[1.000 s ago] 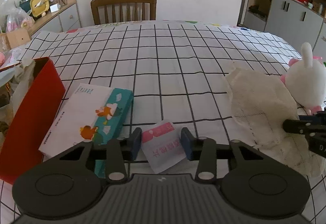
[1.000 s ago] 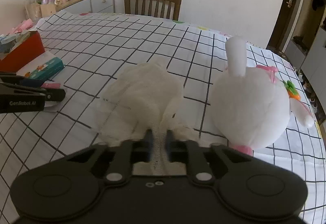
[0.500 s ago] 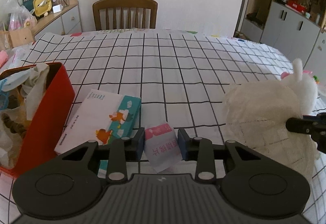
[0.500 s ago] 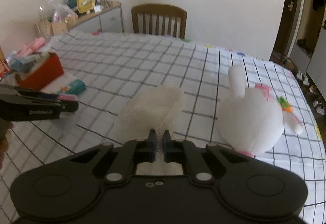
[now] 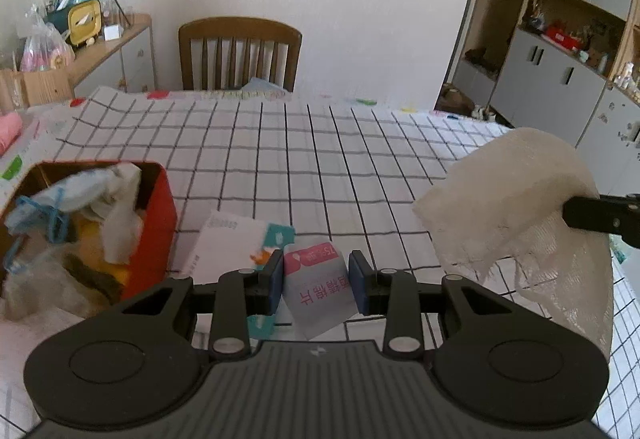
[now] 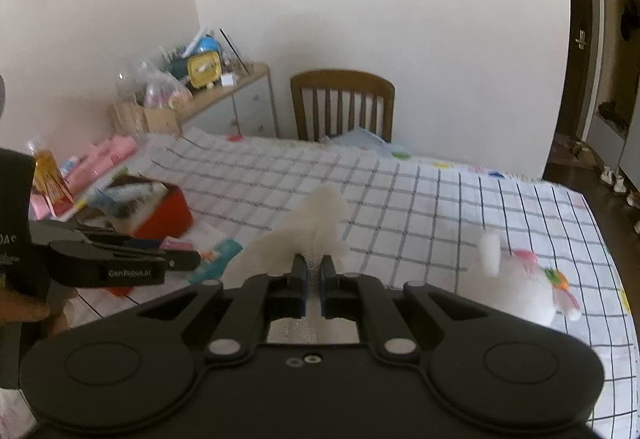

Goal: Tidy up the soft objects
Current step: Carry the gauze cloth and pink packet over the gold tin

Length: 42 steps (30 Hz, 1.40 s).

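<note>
Right wrist view: the right tongs [image 6: 314, 281] are clenched on a bunched edge of a white gauzy cloth [image 6: 308, 231], which hangs in the air above the checked worktop [image 6: 420, 207]. In the left wrist view, the left tongs [image 5: 316, 281] pinch a small pink-and-white packet [image 5: 318, 289], also clear of the worktop, with a teal-edged tissue pack [image 5: 236, 243] lying just beyond. The red box [image 5: 154, 223], already heaped with soft odds and ends, stands just left of the left tongs. A white plush rabbit [image 6: 516, 287] lies apart on the right side of the worktop. The step in hand looks like carrying both items to the box; next, each should be brought over its open top and let go, the trailing cloth kept from snagging the rim.
</note>
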Motion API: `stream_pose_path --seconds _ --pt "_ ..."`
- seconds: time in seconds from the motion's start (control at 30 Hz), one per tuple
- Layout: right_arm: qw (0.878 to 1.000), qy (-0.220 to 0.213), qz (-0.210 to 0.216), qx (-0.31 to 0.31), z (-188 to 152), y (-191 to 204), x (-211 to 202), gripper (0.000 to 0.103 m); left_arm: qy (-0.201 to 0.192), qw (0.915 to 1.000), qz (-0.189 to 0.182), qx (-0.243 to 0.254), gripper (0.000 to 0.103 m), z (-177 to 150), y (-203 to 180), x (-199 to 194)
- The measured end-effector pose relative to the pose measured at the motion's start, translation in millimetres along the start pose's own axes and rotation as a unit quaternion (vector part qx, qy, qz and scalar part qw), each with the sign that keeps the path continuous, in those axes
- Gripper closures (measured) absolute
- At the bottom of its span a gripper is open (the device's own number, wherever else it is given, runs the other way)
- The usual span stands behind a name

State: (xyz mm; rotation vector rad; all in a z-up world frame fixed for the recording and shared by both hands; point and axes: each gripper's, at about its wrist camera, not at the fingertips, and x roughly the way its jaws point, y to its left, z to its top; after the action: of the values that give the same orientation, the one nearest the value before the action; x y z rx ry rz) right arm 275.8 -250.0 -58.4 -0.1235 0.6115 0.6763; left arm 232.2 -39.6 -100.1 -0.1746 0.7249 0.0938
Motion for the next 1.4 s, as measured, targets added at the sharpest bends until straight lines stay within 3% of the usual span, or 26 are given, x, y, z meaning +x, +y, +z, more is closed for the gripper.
stream_pose_path --seconds 0.33,0.8,1.4 --pt "0.999 -0.031 0.034 -0.013 35 56 -6 0.097 -0.021 0.9997 -0.014 0.003 0.069 21 40 -48" --pt "0.997 -0.039 0.069 -0.023 64 146 16 0.097 -0.046 0.9989 0.011 -0.003 0.069 36 126 -91" --pt "0.996 0.041 0.077 -0.026 81 242 85 0.097 -0.033 0.999 0.029 -0.008 0.069 36 211 -79"
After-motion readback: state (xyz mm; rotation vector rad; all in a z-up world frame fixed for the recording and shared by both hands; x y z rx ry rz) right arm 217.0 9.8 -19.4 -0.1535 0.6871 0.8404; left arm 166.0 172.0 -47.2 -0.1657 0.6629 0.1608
